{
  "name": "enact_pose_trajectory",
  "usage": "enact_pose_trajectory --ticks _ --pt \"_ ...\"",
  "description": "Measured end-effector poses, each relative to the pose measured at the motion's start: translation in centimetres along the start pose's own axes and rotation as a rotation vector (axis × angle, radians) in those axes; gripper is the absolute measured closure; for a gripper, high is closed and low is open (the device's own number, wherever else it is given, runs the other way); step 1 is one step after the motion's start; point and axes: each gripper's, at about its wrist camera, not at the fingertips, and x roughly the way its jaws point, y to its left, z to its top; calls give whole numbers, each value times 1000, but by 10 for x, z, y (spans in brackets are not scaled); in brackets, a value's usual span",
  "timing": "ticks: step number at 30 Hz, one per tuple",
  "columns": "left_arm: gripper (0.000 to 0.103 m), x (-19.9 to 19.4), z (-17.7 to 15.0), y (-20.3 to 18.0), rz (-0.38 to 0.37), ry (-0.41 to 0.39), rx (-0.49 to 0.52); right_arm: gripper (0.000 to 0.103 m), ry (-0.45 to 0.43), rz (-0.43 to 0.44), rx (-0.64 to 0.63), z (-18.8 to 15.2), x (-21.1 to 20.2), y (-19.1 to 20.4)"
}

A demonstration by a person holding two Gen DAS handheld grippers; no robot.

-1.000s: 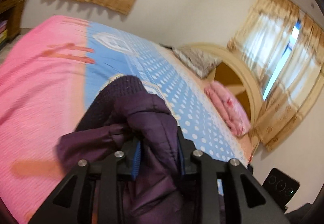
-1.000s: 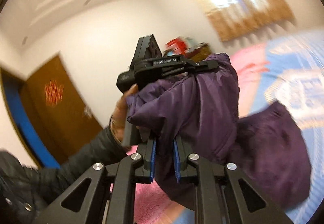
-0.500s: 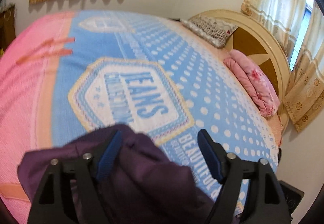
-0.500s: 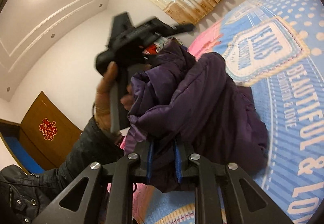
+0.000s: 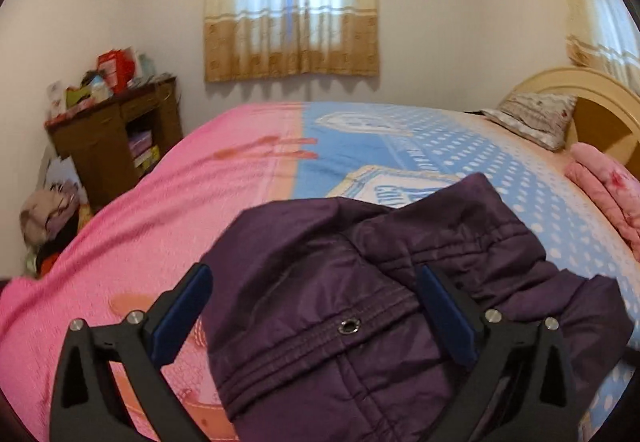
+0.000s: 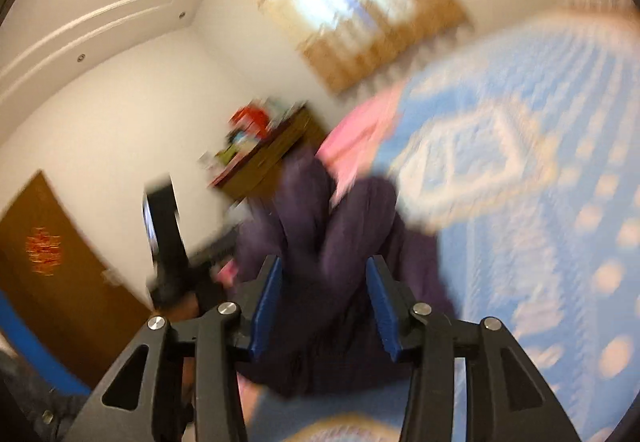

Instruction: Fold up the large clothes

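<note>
The purple jacket lies bunched on the bed, low centre in the left view, where pink cover meets blue. A curtained window fills the upper centre; a cluttered cabinet stands left. The left gripper angles down, jaws spreading wide over the jacket. The right gripper, blurred, has jaws opening astride a fold.

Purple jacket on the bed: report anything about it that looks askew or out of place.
The purple jacket lies crumpled in a heap on the bedspread, creased and bunched rather than flat. Both the left gripper and right gripper are opening around it, neither pressing on it.
</note>
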Motion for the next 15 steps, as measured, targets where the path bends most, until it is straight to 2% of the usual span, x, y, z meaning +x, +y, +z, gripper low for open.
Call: enact_pose_trajectory --ticks 2,4,5,6,8,12,15 --pt "0 9 -1 -2 -19 19 -7 54 -53 -11 -60 27 -1 22" --pt "0 16 0 -9 -19 44 6 47 -63 53 -76 53 13 42" --pt "0 18 -1 -16 -16 42 20 39 -58 87 -60 61 21 46" --pt "0 22 -2 -21 -18 46 33 38 -25 146 -14 72 40 48" --pt "0 20 -5 -27 -13 53 46 38 41 194 77 82 77 42" --pt "0 10 -10 -19 -27 36 29 38 169 131 153 74 149 16" --pt "0 7 -14 -7 -25 56 -11 38 223 38 118 58 173 -1"
